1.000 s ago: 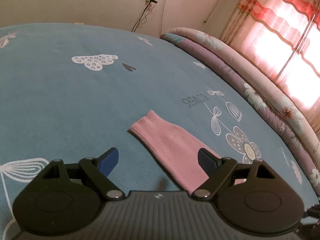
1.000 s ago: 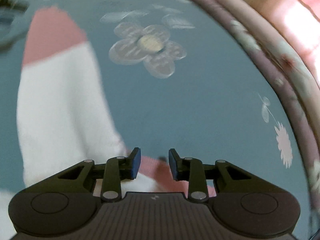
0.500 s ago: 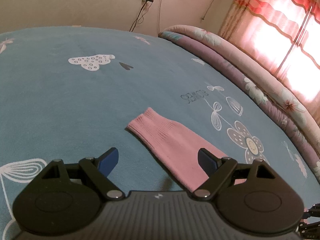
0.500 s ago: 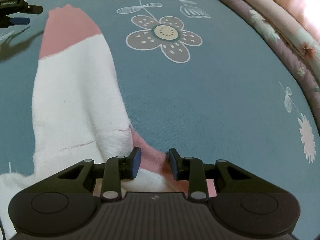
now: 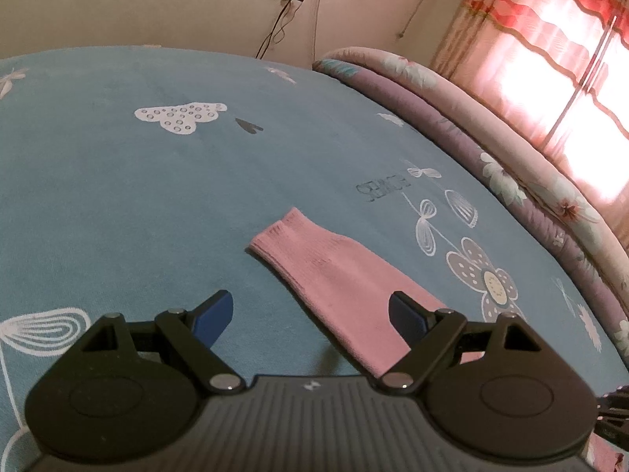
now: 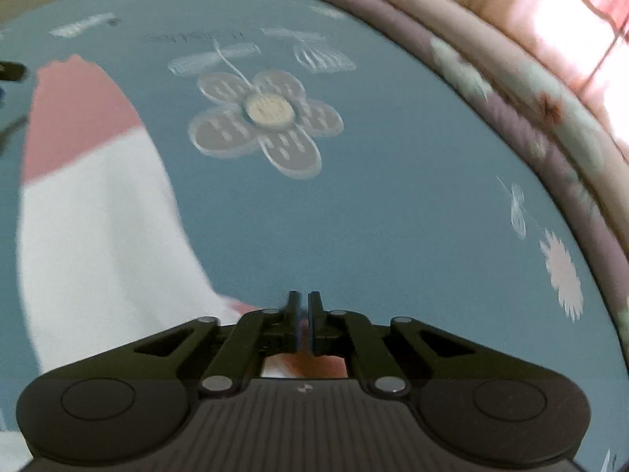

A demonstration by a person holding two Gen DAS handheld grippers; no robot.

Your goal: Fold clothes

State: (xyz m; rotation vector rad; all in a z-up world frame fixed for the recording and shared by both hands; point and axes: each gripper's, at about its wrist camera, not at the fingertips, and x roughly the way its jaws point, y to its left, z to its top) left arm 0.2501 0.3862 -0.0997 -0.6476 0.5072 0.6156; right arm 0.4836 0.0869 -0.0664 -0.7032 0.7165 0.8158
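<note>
The right gripper (image 6: 302, 316) has its two fingers drawn almost together, with only a thin slit between the pads, and a strip of pink fabric shows in that slit and just behind it, so it appears to be pinching the pink-trimmed edge of the garment (image 6: 98, 236). From the pinched edge the garment runs away to the left and forward of this gripper: a broad white body, then a pink sleeve end (image 6: 74, 118) lying flat on the blue bedsheet (image 6: 393, 216). The right wrist view is motion-blurred, so the exact hold on the cloth is hard to make out. Ahead of the fingers, a large grey flower print (image 6: 267, 118) sits on the sheet, and to the right a rolled floral quilt (image 6: 550, 126) runs along the bed's edge. The left gripper (image 5: 310, 310) is spread wide and holds nothing; it hovers above the sheet. The pink sleeve (image 5: 334, 275) lies between and just beyond its fingertips, nearer the right finger (image 5: 409, 314), with its cuff pointing away and to the left. Farther out are the quilt (image 5: 491, 157), a curtained window (image 5: 562, 59) to the right, and a wall (image 5: 157, 0) with hanging cables.
</note>
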